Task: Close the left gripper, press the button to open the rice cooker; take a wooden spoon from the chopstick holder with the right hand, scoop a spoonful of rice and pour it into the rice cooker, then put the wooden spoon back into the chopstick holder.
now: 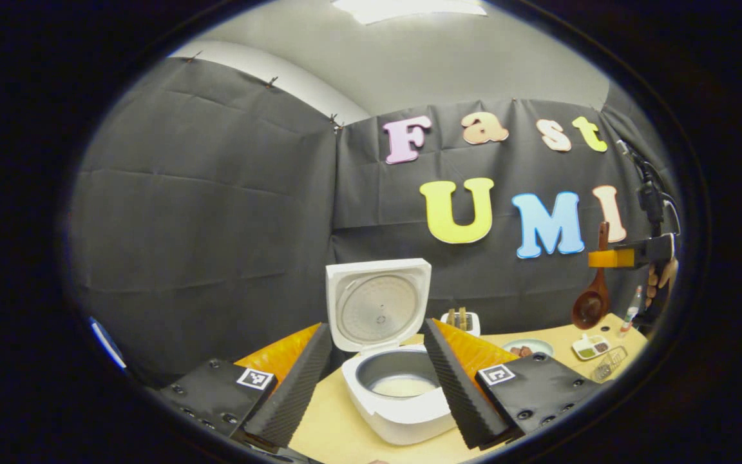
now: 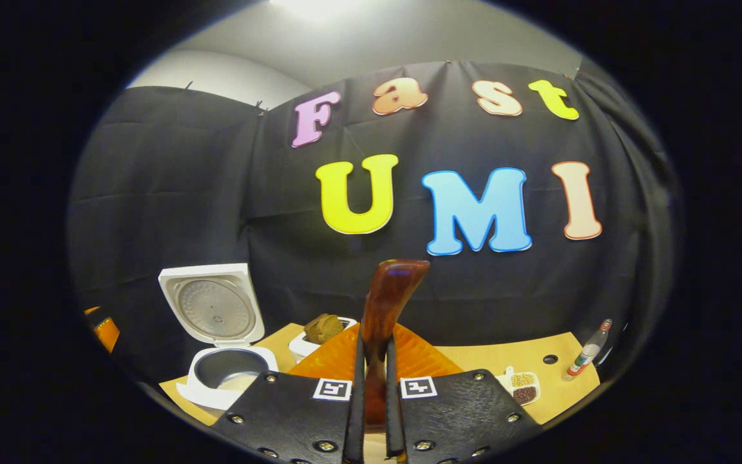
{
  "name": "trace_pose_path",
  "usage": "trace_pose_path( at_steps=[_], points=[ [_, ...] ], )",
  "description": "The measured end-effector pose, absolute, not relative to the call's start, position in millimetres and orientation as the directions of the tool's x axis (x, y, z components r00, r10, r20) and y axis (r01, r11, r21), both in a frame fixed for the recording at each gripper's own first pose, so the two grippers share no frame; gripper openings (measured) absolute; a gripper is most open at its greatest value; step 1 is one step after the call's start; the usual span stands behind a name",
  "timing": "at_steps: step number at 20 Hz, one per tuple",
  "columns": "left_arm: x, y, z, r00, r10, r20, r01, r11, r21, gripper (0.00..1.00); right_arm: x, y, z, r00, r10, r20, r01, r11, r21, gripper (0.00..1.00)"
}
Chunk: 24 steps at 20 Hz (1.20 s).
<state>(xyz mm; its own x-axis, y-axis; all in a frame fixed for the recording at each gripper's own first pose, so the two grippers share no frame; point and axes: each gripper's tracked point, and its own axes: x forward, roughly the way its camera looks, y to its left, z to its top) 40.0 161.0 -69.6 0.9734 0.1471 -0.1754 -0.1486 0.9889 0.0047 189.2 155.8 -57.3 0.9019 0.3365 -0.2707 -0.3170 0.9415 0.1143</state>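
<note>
Black cloth hangs all round the booth, and below it a pale wooden table (image 1: 345, 425) runs across the bottom of both views. At lower centre of the left gripper view the rice cooker (image 1: 397, 399) sits with its lid (image 1: 377, 303) thrown up and something pale lying in the bottom of the pot; the left gripper (image 1: 377, 386) is spread wide, a finger to either side of the cooker, holding nothing. At the right edge of that view the wooden spoon (image 1: 593, 303) hangs bowl-down in the air, pinched high on its handle by the right gripper (image 1: 628, 258). In the right gripper view the right gripper's fingers (image 2: 355, 386) are pressed together on the handle at bottom centre, and the handle's end rises above them. The spoon looks stiff and light, its glossy finish probably a bit slick, so I'd judge a firm pinch on the handle suits it, well up from the bowl. Whether the bowl holds rice I cannot tell. The chopstick holder (image 1: 460, 320) stands just right of the cooker, near the back.
</note>
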Motion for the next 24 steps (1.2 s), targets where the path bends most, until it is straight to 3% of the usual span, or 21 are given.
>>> trace_pose_path(
  at_steps=[12,17,20,23,24],
  points=[
    [64.7,96.0,-60.5,0.979,0.082,-0.185,-0.08,0.997,0.021,0.99,176.8,0.0,-136.9,0.91,0.101,-0.402,-0.067,0.993,0.096,0.13],
    [61.7,90.6,-60.4,0.975,0.088,-0.203,-0.08,0.996,0.044,0.95,166.8,-33.4,-169.9,0.895,0.048,-0.443,-0.015,0.997,0.078,0.13],
    [59.0,91.8,-55.2,0.974,0.1,-0.206,-0.09,0.994,0.056,1.0,162.4,-48.4,-191.8,0.885,0.016,-0.465,0.017,0.998,0.067,0.14],
    [56.5,93.4,-52.6,0.972,0.114,-0.205,-0.101,0.992,0.076,0.94,159.2,-57.1,-216.6,0.86,0.006,-0.51,0.043,0.995,0.084,0.13],
    [57.3,93.6,-52.6,0.971,0.118,-0.208,-0.103,0.991,0.08,0.99,157.9,-57.6,-224.2,0.851,0.011,-0.524,0.049,0.994,0.099,0.14]
  ],
)
